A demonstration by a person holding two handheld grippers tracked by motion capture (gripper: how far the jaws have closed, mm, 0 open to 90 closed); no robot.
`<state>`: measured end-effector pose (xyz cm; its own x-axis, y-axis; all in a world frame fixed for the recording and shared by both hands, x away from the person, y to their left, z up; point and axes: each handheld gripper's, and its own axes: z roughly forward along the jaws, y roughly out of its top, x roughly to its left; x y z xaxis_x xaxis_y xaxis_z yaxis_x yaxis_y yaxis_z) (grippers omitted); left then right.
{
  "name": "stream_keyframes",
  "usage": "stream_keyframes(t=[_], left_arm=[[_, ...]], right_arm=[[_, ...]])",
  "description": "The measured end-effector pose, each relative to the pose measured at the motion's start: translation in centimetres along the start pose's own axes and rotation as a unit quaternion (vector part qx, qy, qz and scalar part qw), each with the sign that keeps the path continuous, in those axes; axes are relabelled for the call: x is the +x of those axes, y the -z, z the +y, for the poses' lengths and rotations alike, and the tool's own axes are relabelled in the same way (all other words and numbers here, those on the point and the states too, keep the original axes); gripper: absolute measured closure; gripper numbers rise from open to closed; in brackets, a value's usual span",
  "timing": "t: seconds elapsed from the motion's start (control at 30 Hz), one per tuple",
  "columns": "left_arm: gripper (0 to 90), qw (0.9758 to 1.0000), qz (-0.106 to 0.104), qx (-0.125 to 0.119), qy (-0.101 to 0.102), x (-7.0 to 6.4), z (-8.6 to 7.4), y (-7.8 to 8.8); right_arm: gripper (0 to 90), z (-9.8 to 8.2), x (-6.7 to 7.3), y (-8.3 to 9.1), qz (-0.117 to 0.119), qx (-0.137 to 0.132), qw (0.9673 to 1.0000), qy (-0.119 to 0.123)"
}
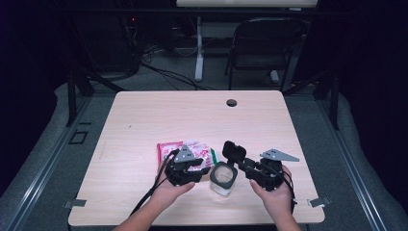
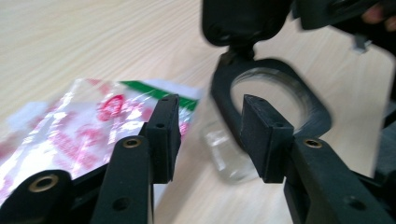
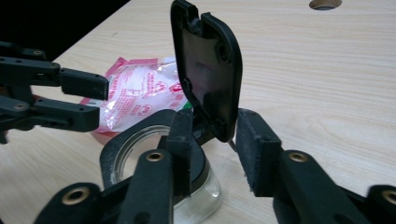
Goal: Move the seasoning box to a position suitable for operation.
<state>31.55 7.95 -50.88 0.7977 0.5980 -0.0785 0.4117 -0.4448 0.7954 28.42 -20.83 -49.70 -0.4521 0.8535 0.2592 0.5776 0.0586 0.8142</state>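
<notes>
Pale wooden table [image 1: 144, 120] stands in a dark room, and near its front edge we have a small clear glass jar with a black collar [image 1: 223, 176] whose black hinged lid [image 1: 234, 151] stands flipped up. Just to the left of the jar lies a pink and white plastic snack packet [image 1: 190, 153]. Our right gripper [image 3: 212, 135] has its jaws released on both sides of the lid hinge, without pressing on it. Our left gripper [image 2: 210, 135] also stands parted, with nothing between its jaws, in front of the jar and the packet. We judge that the opening step is finished; the next move probably needs the left gripper to take the packet and bring it to the open mouth.
</notes>
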Motion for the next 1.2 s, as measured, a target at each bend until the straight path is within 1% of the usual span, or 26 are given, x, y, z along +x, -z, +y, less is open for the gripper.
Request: stream_keyframes(t=[0.03,0.07,0.1,0.13,0.2,0.23,0.27,0.33,0.37,0.43,0.47,0.5,0.53,0.57,0.77,0.8,0.83,0.93,1.0,1.1,1.13,1.2], left_arm=[[53.8,1.0,0.005,0.004,-0.002,0.3,-0.3,0.3],[53.8,1.0,0.008,0.002,-0.002,0.4,-0.6,0.4],[52.0,0.9998,0.021,0.004,-0.003,0.8,-1.2,0.8],[51.5,0.9997,0.026,0.005,0.001,1.0,-1.5,0.8],[50.2,0.9995,0.029,0.008,0.004,1.3,-1.8,0.8],[49.8,0.9993,0.036,0.01,0.007,1.4,-2.1,0.7],[49.8,0.9992,0.038,0.011,0.01,1.6,-2.4,0.6],[49.0,0.9988,0.045,0.019,0.011,1.8,-3.0,0.3],[48.4,0.9986,0.048,0.022,0.009,1.8,-3.2,0.1],[47.8,0.9981,0.055,0.03,0.001,1.8,-3.6,-0.3],[46.5,0.9974,0.063,0.033,-0.011,1.7,-3.9,-0.7],[45.9,0.9974,0.063,0.033,-0.011,1.7,-3.9,-0.7],[45.1,0.997,0.068,0.033,-0.017,1.7,-3.9,-0.9],[44.3,0.9969,0.068,0.036,-0.019,1.7,-4.0,-1.0],[43.8,0.9961,0.076,0.042,-0.018,2.0,-4.2,-1.7],[43.6,0.9958,0.079,0.041,-0.021,2.0,-4.3,-1.8],[43.5,0.9952,0.082,0.047,-0.025,1.8,-4.2,-2.0],[43.1,0.995,0.081,0.05,-0.031,1.6,-4.2,-2.3],[43.1,0.9938,0.089,0.052,-0.043,1.3,-4.2,-2.7],[43.0,0.9922,0.094,0.06,-0.056,1.0,-4.1,-3.1],[43.0,0.9914,0.1,0.06,-0.059,0.9,-4.1,-3.3],[42.9,0.9909,0.1,0.064,-0.064,0.9,-4.1,-3.7]], right_arm=[[64.9,-0.1,0.1,0.2,0.005,-0.005,1.0,0.001],[64.9,-0.1,0.1,0.2,0.005,-0.005,1.0,0.001],[64.1,-0.1,0.2,0.4,0.009,-0.002,1.0,0.004],[63.8,-0.2,0.2,0.4,0.013,-0.005,0.9999,0.003],[63.3,-0.2,0.4,0.5,0.016,-0.004,0.9998,0.005],[63.0,-0.3,0.4,0.5,0.017,-0.005,0.9998,0.006],[63.0,-0.3,0.4,0.5,0.017,-0.005,0.9998,0.006],[62.2,-0.4,0.5,0.4,0.026,-0.008,0.9996,0.009],[62.0,-0.5,0.5,0.3,0.03,-0.012,0.9994,0.008],[61.2,-0.7,0.5,0.1,0.032,-0.012,0.9993,0.014],[60.4,-1.0,0.5,0.0,0.035,-0.013,0.9992,0.017],[60.4,-1.0,0.5,0.0,0.035,-0.013,0.9992,0.017],[59.8,-1.3,0.5,-0.1,0.035,-0.013,0.9991,0.018],[59.4,-1.3,0.4,-0.1,0.037,-0.012,0.999,0.02],[58.9,-1.6,0.0,0.1,0.033,-0.016,0.9992,0.014],[58.8,-1.7,-0.1,0.2,0.032,-0.02,0.9993,0.009],[58.8,-1.7,-0.2,0.3,0.031,-0.02,0.9993,0.008],[58.6,-1.8,-0.2,0.4,0.03,-0.021,0.9993,0.002],[58.5,-2.0,-0.3,0.6,0.028,-0.022,0.9994,0.002],[58.1,-2.2,-0.5,0.8,0.023,-0.023,0.9995,-0.002],[58.1,-2.2,-0.5,0.8,0.023,-0.023,0.9995,-0.002],[58.0,-2.3,-0.5,0.9,0.02,-0.024,0.9995,-0.004]])
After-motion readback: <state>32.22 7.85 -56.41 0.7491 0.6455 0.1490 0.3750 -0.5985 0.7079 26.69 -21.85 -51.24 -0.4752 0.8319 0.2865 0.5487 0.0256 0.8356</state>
